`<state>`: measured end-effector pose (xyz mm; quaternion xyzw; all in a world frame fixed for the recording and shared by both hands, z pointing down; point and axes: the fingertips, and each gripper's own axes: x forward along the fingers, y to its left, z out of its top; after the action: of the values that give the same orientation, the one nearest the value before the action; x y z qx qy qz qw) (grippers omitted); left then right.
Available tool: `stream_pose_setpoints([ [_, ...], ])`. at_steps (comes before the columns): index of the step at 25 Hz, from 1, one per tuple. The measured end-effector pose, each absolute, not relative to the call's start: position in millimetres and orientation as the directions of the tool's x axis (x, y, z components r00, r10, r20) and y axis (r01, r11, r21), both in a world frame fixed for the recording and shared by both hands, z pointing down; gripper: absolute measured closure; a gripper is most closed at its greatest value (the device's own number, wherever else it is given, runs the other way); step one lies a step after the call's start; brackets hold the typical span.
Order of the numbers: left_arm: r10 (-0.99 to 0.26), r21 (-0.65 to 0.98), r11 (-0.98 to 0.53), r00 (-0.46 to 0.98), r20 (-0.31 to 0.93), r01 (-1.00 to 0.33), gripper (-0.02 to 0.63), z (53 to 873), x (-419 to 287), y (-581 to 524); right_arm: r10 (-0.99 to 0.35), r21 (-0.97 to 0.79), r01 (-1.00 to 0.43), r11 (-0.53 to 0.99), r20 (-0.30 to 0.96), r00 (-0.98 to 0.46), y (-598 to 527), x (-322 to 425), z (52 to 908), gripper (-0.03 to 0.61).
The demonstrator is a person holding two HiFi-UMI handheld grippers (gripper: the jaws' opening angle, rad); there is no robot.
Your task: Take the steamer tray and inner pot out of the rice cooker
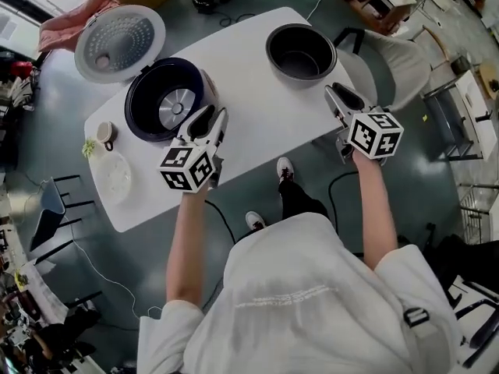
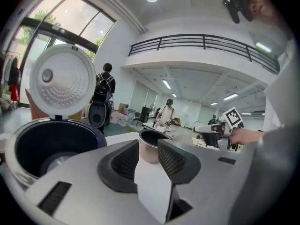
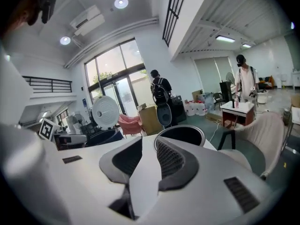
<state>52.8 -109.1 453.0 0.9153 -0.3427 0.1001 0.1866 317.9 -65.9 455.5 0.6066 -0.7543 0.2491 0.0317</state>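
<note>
The dark blue rice cooker [image 1: 164,100] stands at the left of the white table [image 1: 257,107] with its lid [image 1: 119,41] swung open and its well empty down to the metal heating plate. The dark inner pot [image 1: 301,51] sits on the table at the far right. A pale round tray [image 1: 115,176], likely the steamer tray, lies at the table's near left. My left gripper [image 1: 215,112] hovers just right of the cooker, open and empty. My right gripper [image 1: 337,92] hangs near the pot, open and empty. The left gripper view shows the pot [image 2: 154,135] beyond the jaws.
A small cup [image 1: 105,135] stands by the cooker's left side. A white chair [image 1: 390,61] is at the table's right end. Cables run over the floor. Racks and furniture ring the table, and people stand far off in both gripper views.
</note>
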Motion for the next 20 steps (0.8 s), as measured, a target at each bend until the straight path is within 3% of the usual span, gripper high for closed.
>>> stream_pose_setpoints([
  [14,-0.842,-0.075,-0.524,0.503,0.193,-0.849,0.500,354,-112,-53,-0.888,-0.018,-0.905,0.426,0.182,-0.422,-47,172,346,0.511],
  [20,-0.896,-0.187,-0.442,0.422,0.142,-0.877,0.559,327,-150,-29,-0.840,0.047,-0.844,0.535,0.140,-0.525,-29,117,320,0.533],
])
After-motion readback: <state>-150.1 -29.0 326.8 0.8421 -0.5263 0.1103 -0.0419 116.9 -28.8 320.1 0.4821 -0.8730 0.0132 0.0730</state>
